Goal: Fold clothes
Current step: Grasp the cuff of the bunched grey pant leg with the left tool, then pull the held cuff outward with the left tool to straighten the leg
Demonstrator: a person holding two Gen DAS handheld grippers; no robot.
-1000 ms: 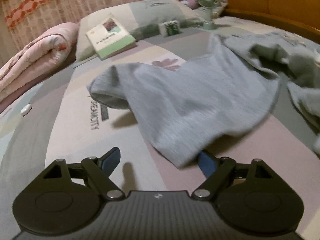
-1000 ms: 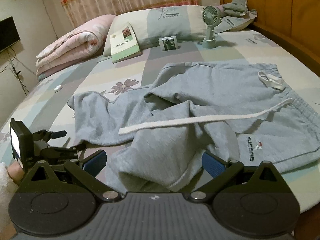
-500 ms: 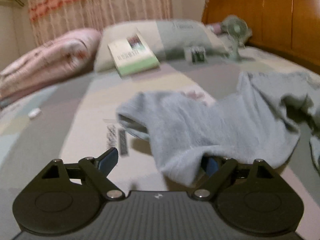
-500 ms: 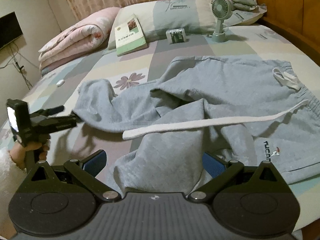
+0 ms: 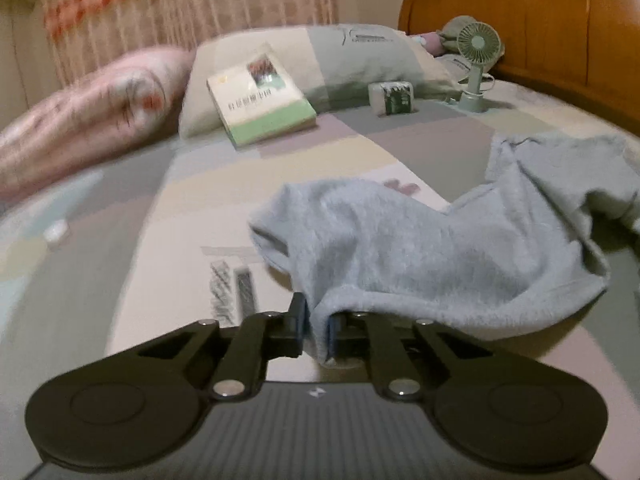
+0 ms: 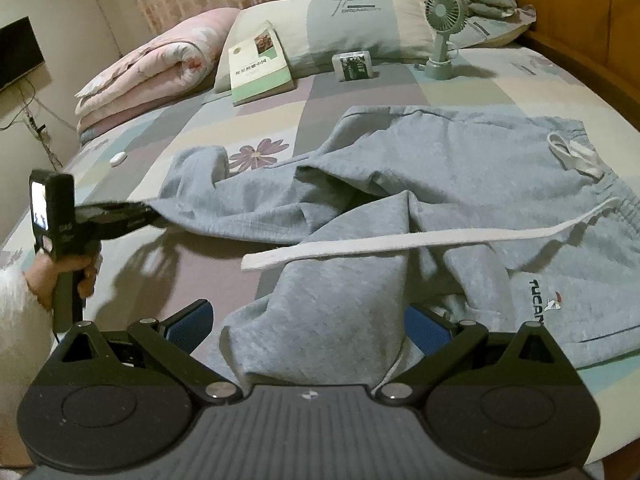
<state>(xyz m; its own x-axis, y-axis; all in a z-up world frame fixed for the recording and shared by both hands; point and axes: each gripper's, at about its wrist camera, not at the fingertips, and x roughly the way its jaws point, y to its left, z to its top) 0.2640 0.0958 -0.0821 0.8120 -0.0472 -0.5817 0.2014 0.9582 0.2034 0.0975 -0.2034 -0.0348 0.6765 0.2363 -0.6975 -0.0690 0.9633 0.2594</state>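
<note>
Pinching the grey fleece sweatpants' (image 6: 400,184) leg hem, left tool (image 5: 316,326) is closing; leg runs rightward toward spread, empty right tool (image 6: 308,326).

sweatpants (image 6: 440,184): 1 | book (image 6: 258,66): 1 | fan (image 6: 442,32): 1 | pillows (image 6: 352,24): 2 | folded quilt (image 6: 160,64): 1

Far across the bed (image 6: 168,264) I see a book (image 6: 258,65) leaning on a pillow (image 6: 352,20), a rolled pink quilt (image 6: 156,70) to its left, and to its right a small box (image 6: 354,65) and a green fan (image 6: 442,20). A headboard (image 5: 560,20) runs along the right.
</note>
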